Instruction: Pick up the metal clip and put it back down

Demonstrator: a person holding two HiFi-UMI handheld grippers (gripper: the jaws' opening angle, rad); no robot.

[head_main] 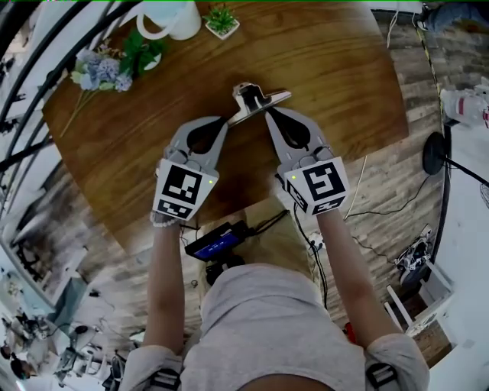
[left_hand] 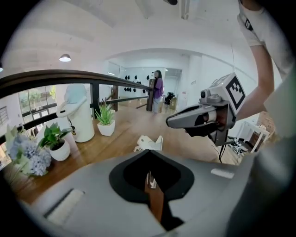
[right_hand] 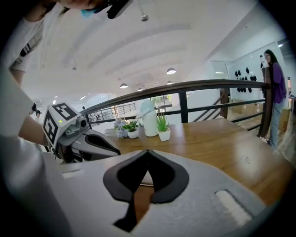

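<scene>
Over the middle of the wooden desk [head_main: 328,69], the metal clip [head_main: 256,99] is held between two pairs of tongs. Its long axis runs crossways in the head view on a slant, with the left end nearer the person and the right end pointing farther away. The left tongs [head_main: 224,120] are closed on the near left end, and the right tongs [head_main: 268,111] are closed on the right part. Each gripper view shows a sliver of metal pinched at the tips. A potted plant [head_main: 222,19] and blue flowers [head_main: 99,70] stand well apart, along the desk's far edge.
</scene>
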